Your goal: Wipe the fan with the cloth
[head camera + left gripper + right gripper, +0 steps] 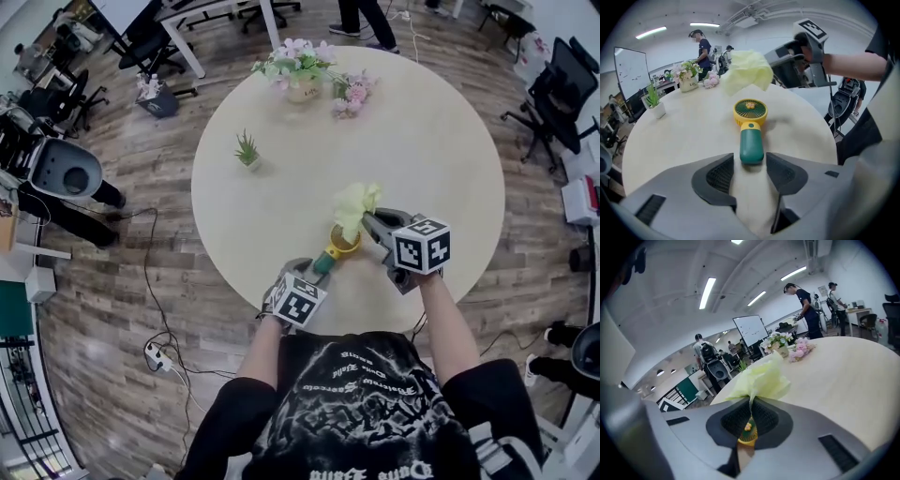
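A small hand fan, with a yellow head and a green handle, lies flat on the round table. In the left gripper view the fan points away from me. The end of its handle sits between the tips of my left gripper, with a small gap on each side; the jaws are open. My right gripper is shut on a pale yellow cloth. The cloth hangs bunched just above the fan's head. In the right gripper view the cloth sticks out past the jaws.
A vase of flowers and a pink bunch stand at the table's far side, and a small potted plant at its left. Office chairs, a cable with a power strip and people surround the table.
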`<act>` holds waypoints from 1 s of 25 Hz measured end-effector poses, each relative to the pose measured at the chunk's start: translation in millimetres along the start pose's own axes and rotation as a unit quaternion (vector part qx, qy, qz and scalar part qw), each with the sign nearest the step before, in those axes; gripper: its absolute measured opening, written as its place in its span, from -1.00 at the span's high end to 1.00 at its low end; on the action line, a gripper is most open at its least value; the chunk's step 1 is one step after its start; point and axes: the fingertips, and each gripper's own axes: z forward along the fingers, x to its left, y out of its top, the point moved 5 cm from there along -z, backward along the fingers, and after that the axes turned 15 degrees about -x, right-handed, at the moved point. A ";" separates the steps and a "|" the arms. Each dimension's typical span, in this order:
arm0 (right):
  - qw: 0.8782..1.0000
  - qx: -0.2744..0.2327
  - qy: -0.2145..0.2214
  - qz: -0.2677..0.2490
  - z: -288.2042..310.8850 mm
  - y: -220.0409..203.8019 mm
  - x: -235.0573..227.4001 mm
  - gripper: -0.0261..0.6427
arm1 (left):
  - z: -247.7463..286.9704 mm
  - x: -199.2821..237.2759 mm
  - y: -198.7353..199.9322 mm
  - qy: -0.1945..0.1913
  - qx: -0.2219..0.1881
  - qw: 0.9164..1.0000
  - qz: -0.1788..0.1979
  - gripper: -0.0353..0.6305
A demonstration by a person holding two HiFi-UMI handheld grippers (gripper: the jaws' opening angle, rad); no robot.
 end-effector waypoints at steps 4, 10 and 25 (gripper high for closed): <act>0.999 -0.007 -0.038 0.032 -34.8 -23.5 -10.2 0.88 | -6.4 0.1 8.2 0.056 -0.017 0.998 0.035 -0.04; 0.993 -0.039 -0.079 0.077 -63.3 -41.1 -14.7 0.87 | 1.4 -18.7 25.7 0.088 0.003 0.981 0.175 -0.06; 0.984 -0.075 -0.109 0.121 -103.5 -54.5 -27.4 0.87 | 17.6 -26.1 23.3 0.004 0.101 0.991 0.090 0.30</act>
